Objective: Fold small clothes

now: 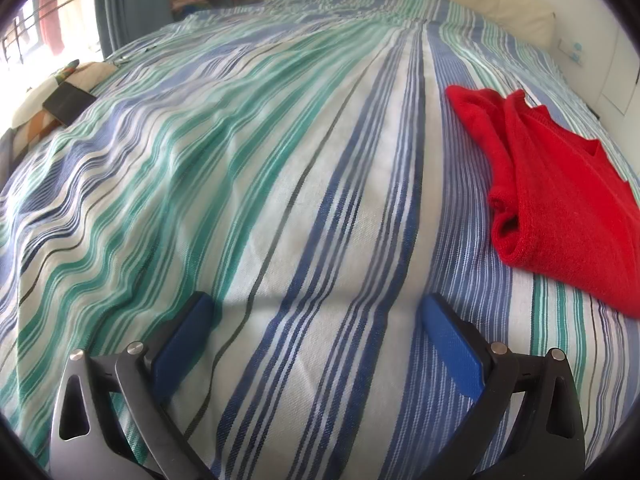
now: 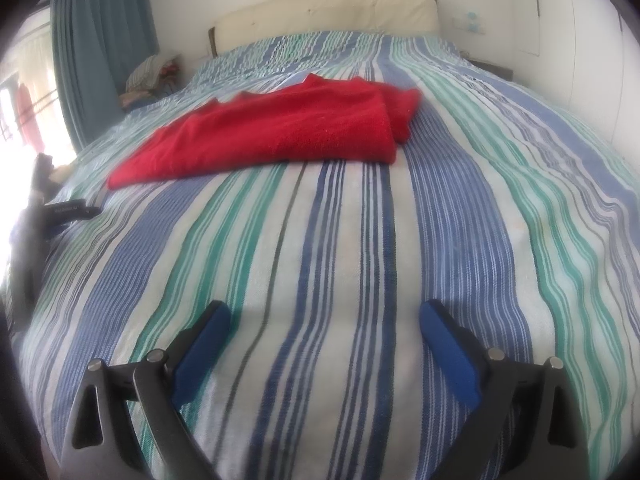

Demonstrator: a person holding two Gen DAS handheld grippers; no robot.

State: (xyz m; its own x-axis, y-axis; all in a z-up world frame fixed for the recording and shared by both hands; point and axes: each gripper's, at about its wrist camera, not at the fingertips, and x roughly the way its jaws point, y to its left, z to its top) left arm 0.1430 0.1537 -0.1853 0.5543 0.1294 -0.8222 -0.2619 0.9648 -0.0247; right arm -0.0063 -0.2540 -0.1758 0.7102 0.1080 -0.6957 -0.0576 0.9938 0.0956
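Nearest, the left claw (image 1: 314,304) and right claw (image 2: 324,312) each hover low over the striped bedspread (image 2: 360,240), blue fingers spread wide apart, gripping nothing. Beyond the right claw, well apart from it, the red garment (image 2: 272,128) lies folded on the bedspread. Past the garment stands the cream headboard (image 2: 328,12).

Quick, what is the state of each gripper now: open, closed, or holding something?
Left gripper: open, holding nothing, above the striped bedspread.
Right gripper: open, holding nothing; the red garment lies ahead, untouched.
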